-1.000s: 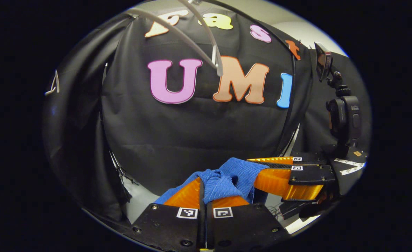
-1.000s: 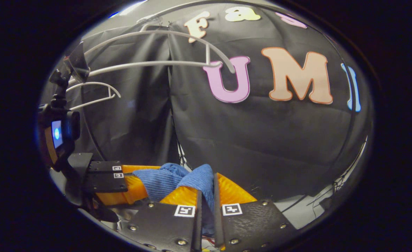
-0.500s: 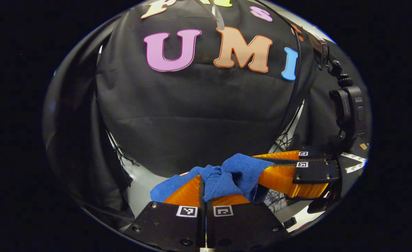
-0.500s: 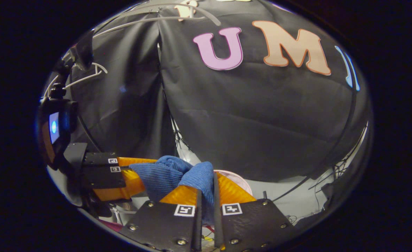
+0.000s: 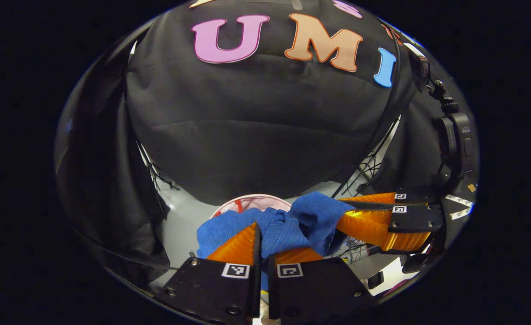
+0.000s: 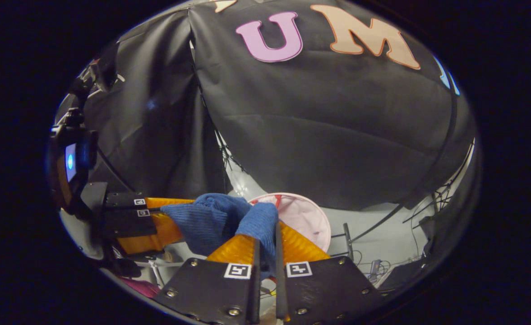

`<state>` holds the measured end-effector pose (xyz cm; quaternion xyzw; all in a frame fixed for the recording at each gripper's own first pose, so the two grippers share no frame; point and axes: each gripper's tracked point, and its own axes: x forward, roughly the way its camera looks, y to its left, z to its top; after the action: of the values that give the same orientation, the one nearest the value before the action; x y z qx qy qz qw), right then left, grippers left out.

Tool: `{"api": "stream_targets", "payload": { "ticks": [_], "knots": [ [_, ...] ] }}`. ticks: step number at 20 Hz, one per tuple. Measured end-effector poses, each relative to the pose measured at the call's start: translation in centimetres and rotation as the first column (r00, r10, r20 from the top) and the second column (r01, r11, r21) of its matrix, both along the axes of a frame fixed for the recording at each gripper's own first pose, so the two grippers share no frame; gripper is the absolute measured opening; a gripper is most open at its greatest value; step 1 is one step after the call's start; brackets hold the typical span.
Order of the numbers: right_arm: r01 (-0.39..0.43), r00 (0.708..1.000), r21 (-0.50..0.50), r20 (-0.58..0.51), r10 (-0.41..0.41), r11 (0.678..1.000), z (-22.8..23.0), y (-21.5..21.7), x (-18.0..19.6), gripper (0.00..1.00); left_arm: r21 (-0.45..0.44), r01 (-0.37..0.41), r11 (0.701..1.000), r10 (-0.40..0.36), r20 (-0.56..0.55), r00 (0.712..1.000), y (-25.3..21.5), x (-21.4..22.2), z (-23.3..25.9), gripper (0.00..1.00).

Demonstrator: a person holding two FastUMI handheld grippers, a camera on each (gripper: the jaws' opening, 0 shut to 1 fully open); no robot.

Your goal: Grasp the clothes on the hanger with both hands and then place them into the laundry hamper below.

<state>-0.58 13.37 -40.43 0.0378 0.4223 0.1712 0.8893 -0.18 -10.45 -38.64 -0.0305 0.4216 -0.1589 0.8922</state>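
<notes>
A blue knitted garment [image 5: 288, 225] is bunched between both grippers. My left gripper [image 5: 260, 234] is shut on one fold of it, low in the left gripper view. The right gripper [image 5: 351, 208] comes in from the right there and pinches the other fold. In the right gripper view my right gripper [image 6: 265, 234] is shut on the blue garment [image 6: 220, 219], and the left gripper [image 6: 170, 212] grips it from the left. Below and beyond the cloth stands a round pale pink hamper [image 6: 308, 219], whose rim [image 5: 251, 201] peeks out above the garment in the left gripper view.
Black cloth walls [image 5: 265, 126] close in the back and sides. Loose cables [image 6: 364, 257] lie on the pale floor to the right of the hamper. A camera mount [image 5: 450, 135] rides on the right gripper, and a small lit screen [image 6: 70, 161] on the left one.
Both grippers have come down together with the blue garment. The white hangers have slid out of sight at the top, and the pink hamper has come into sight below.
</notes>
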Motion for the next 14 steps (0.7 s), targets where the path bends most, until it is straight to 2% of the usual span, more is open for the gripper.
{"api": "stream_targets", "payload": {
  "ticks": [4,14],
  "knots": [
    [0.015,1.000,0.026,-0.005,-0.015,1.000,0.16,0.20,0.06,0.14,-0.011,-0.007,1.000,0.006,-0.017,1.000,0.01,-0.48,-0.35,0.21],
    [0.004,1.000,0.013,0.003,-0.004,1.000,0.58,0.18,-0.01,0.14,-0.008,0.002,1.000,-0.002,-0.029,1.000,-0.06,-0.78,-0.65,0.21]
  ]
}}
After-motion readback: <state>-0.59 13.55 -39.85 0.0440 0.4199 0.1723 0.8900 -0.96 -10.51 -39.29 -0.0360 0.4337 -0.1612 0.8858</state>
